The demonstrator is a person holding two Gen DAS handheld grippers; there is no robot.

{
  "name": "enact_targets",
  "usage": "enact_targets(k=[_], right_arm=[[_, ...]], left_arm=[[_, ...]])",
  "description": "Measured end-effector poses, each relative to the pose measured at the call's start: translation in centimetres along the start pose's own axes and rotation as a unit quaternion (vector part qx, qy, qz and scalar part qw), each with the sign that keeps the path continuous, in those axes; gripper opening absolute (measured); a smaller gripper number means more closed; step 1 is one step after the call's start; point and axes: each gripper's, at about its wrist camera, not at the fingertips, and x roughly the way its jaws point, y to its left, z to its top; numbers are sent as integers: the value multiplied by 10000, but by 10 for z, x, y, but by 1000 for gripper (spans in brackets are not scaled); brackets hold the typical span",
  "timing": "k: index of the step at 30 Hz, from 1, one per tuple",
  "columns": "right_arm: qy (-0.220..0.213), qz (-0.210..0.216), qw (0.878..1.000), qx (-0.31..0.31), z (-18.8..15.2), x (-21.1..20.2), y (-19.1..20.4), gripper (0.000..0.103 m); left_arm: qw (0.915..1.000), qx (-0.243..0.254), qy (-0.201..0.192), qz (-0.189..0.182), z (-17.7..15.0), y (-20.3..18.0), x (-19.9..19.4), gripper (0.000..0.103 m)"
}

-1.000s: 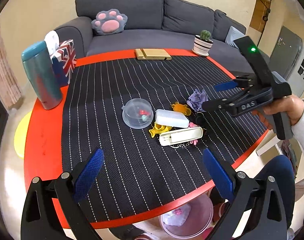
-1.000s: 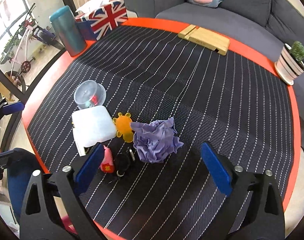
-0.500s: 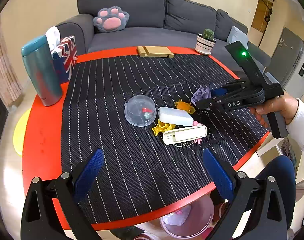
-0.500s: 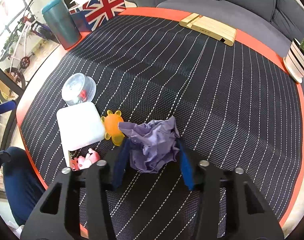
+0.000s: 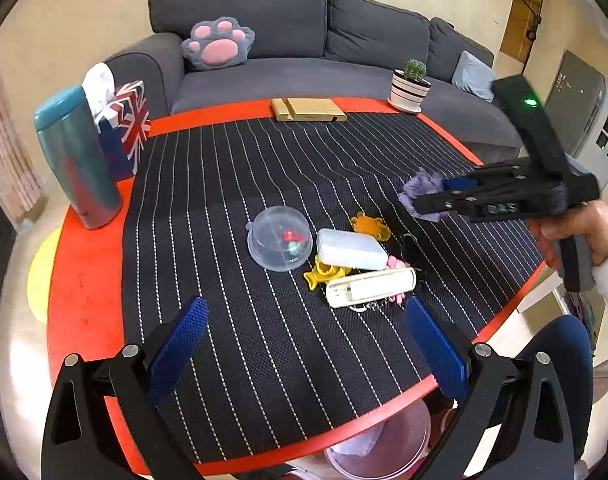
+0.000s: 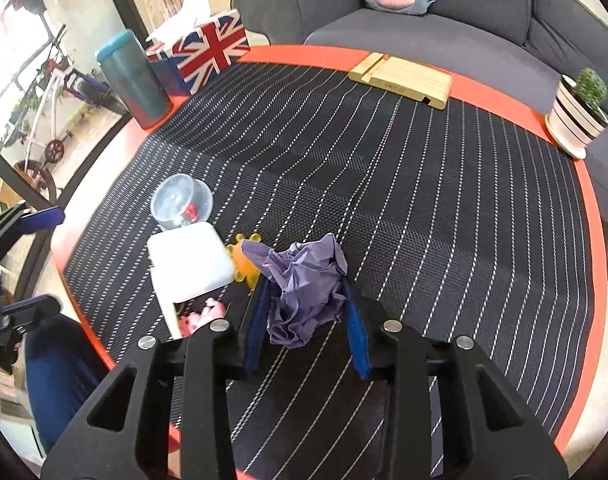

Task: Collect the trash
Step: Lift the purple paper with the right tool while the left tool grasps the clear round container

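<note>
**Right gripper closes on the purple wad**

Wide a second ago, the right gripper (image 6: 305, 312) now has its jaws closing on the crumpled purple paper (image 6: 304, 288) near the table's (image 5: 84, 280) right edge, hand (image 5: 579, 232) angled downward. Left gripper (image 5: 304, 340) hangs open and empty over the near edge.

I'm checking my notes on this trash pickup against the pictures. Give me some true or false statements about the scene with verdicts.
1. The right gripper has the crumpled purple paper wad between its closing blue pads. True.
2. The left gripper holds the clear plastic dome. False: it is open and holds nothing.
3. The striped cactus pot stands on the round red table's rim. True.
4. The teal tumbler lies on its side. False: it stands upright.
</note>
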Motion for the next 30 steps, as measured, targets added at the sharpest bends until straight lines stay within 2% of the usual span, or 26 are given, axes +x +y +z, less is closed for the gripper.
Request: enact_targets(k=[7,16,22,30], right_arm=[[-148,56,9999,20,-13,-19,4,35],[-212,68,9998,8,-22,-31,3,36],[-230,56,9997,58,-24,-32,0,36],[-221,22,9997,100,-27,-34,-4,36]], left_arm=[[9999,-73,83,2,20,6,8,95],[9982,-323,489,77,46,16,40,95],[9940,-686,830,204,62,29,68,95],[9878,-1063,1122,161,66,37,94,95]])
